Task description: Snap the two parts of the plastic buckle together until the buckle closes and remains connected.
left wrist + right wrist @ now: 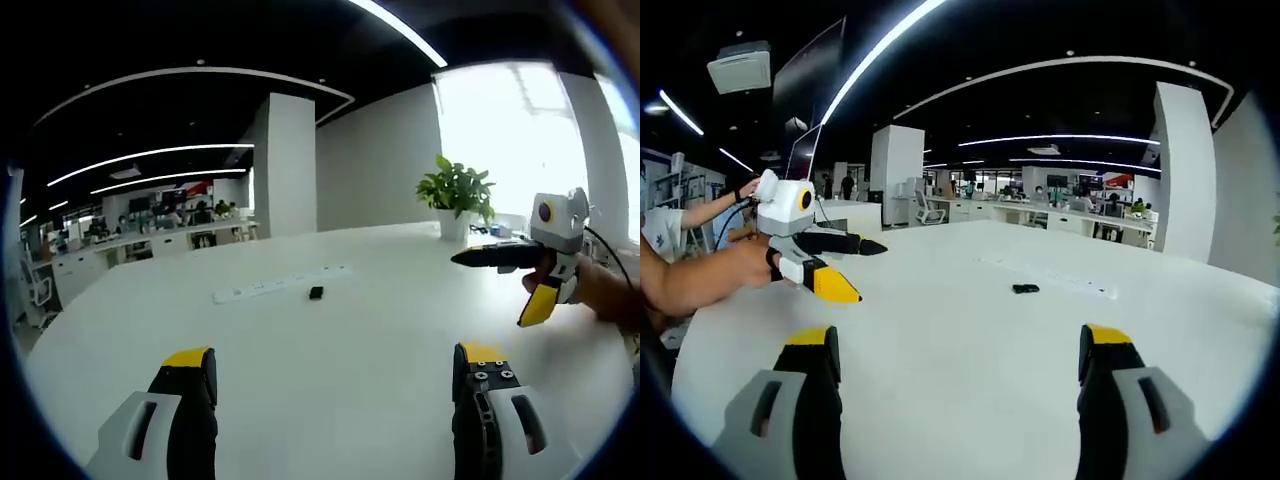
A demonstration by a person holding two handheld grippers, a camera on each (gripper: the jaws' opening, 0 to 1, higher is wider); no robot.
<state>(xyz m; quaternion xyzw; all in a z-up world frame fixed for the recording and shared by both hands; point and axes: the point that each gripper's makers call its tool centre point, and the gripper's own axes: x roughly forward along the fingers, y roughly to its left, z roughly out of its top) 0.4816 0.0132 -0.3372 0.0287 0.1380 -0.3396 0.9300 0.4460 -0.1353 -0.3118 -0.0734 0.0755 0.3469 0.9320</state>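
A broad, smooth white table [340, 350] spreads beneath both tools. The left gripper [335, 375] and right gripper [955, 355], matte black with yellow tips, have jaws spread wide, gripping nothing. A small black plastic buckle [316, 293] lies well ahead of them, beside a long white power strip [280, 284].

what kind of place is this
Most likely an open-plan office. A large white table fills the foreground, rows of desks with seated people stretch behind it under long ceiling light strips, and a potted plant stands on the table by a bright window.
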